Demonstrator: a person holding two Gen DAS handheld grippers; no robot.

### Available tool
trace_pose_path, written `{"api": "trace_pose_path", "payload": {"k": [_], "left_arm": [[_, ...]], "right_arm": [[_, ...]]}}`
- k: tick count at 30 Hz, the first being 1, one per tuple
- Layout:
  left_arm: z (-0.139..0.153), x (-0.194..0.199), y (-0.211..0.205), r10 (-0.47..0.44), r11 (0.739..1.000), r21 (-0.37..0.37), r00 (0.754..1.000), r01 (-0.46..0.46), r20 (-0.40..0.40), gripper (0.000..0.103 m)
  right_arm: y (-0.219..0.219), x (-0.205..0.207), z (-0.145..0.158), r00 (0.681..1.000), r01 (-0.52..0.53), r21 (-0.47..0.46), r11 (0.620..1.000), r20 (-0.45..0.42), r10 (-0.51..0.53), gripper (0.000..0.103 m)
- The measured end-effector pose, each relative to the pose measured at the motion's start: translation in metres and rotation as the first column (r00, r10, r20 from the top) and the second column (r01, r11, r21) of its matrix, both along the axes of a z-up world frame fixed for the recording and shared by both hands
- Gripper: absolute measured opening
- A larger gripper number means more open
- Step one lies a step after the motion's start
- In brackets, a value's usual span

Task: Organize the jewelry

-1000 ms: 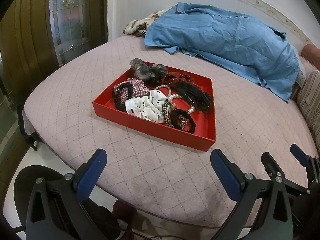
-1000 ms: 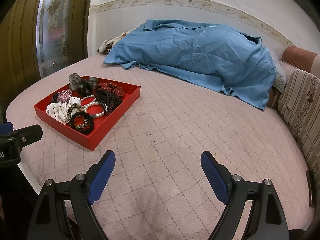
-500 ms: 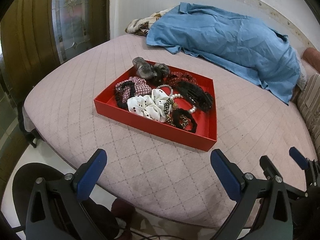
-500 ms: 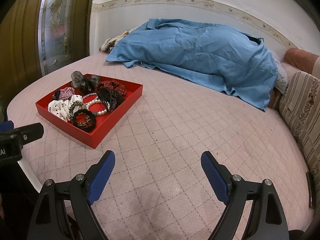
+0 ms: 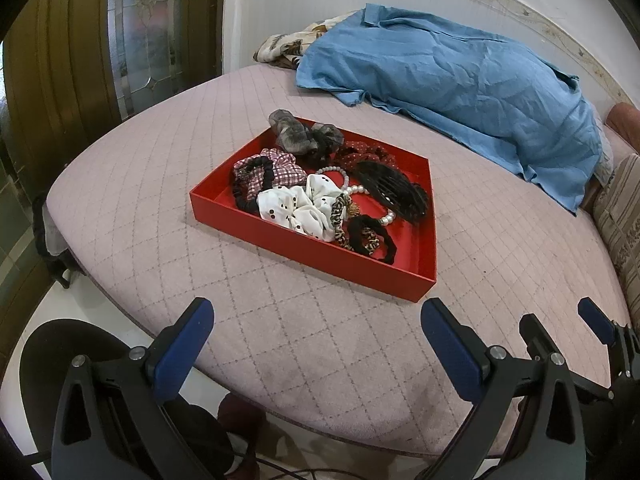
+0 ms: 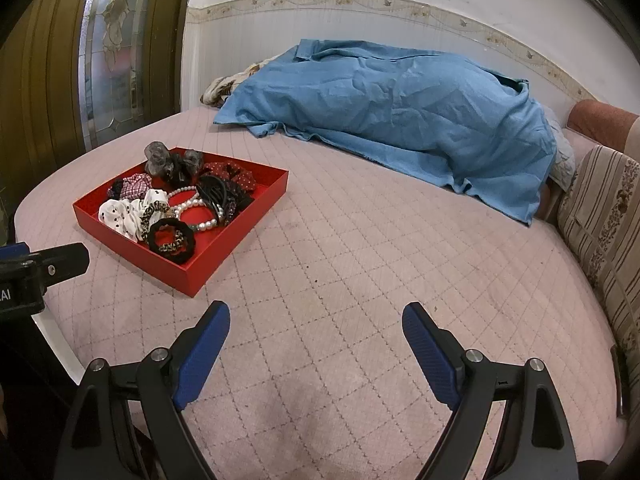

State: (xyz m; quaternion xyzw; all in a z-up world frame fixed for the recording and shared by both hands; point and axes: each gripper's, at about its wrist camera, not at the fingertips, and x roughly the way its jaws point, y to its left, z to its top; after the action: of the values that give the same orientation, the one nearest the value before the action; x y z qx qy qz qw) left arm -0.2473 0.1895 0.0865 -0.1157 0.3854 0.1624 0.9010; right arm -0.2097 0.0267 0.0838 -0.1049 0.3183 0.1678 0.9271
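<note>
A red tray (image 5: 304, 246) sits on the pink quilted bed and also shows in the right wrist view (image 6: 224, 236). It holds a white dotted scrunchie (image 5: 298, 208), a checked scrunchie (image 5: 276, 170), a grey scrunchie (image 5: 290, 134), a black claw clip (image 5: 394, 190), a pearl bracelet (image 6: 192, 204) and a black leopard scrunchie (image 6: 171, 240). My left gripper (image 5: 316, 334) is open and empty, hovering over the bed's front edge below the tray. My right gripper (image 6: 316, 340) is open and empty, to the right of the tray.
A blue sheet (image 6: 396, 120) covers a heap at the back of the bed. A striped cushion (image 6: 604, 216) lies at the right. A wooden door with patterned glass (image 5: 136, 32) stands at the left. The bed (image 6: 360, 248) edge drops to the floor near me.
Both grippers have moved slightly forward toward the bed. The tray appears a little closer in both views. Both stay open.
</note>
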Motion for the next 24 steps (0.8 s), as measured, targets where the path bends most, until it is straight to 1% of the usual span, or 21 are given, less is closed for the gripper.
{"api": "trace_pose_path", "payload": {"k": [4, 9, 10, 12, 14, 15, 18, 19, 24], "left_arm": [[-0.002, 0.002, -0.013, 0.004, 1.0, -0.001, 1.0, -0.004, -0.003, 0.103], [-0.001, 0.003, -0.004, 0.006, 1.0, -0.001, 1.0, -0.006, 0.005, 0.103], [-0.002, 0.004, -0.01, 0.007, 1.0, 0.002, 1.0, -0.007, 0.008, 0.103], [-0.001, 0.0, -0.005, 0.01, 1.0, 0.005, 1.0, -0.01, 0.011, 0.103], [0.0, -0.004, -0.01, 0.01, 1.0, 0.004, 1.0, -0.01, 0.01, 0.103], [0.0, -0.004, -0.004, 0.01, 1.0, 0.004, 1.0, -0.01, 0.012, 0.103], [0.0, -0.003, -0.005, 0.009, 1.0, 0.0, 1.0, -0.009, 0.014, 0.103], [0.001, -0.007, 0.004, 0.009, 1.0, -0.001, 1.0, -0.009, 0.015, 0.103], [0.0, -0.005, -0.001, 0.009, 1.0, -0.001, 1.0, -0.009, 0.013, 0.103]], "right_arm": [[0.0, 0.0, 0.0, 1.0, 0.001, 0.001, 1.0, 0.003, -0.001, 0.091], [0.0, 0.0, 0.0, 1.0, 0.0, 0.0, 1.0, 0.003, 0.0, 0.091], [0.0, -0.001, 0.0, 1.0, 0.0, 0.001, 1.0, 0.003, 0.0, 0.091], [0.001, -0.001, 0.0, 1.0, 0.0, 0.001, 1.0, 0.003, 0.0, 0.091], [0.001, -0.001, 0.0, 1.0, 0.0, 0.001, 1.0, 0.001, 0.0, 0.091], [0.001, -0.001, 0.0, 1.0, 0.0, 0.0, 1.0, 0.001, 0.0, 0.091], [0.001, -0.001, 0.0, 1.0, -0.001, -0.001, 1.0, 0.002, 0.001, 0.091], [0.002, -0.001, 0.0, 1.0, 0.001, 0.0, 1.0, 0.002, -0.001, 0.091], [0.003, -0.002, -0.001, 1.0, -0.003, -0.002, 1.0, 0.002, 0.003, 0.091]]}}
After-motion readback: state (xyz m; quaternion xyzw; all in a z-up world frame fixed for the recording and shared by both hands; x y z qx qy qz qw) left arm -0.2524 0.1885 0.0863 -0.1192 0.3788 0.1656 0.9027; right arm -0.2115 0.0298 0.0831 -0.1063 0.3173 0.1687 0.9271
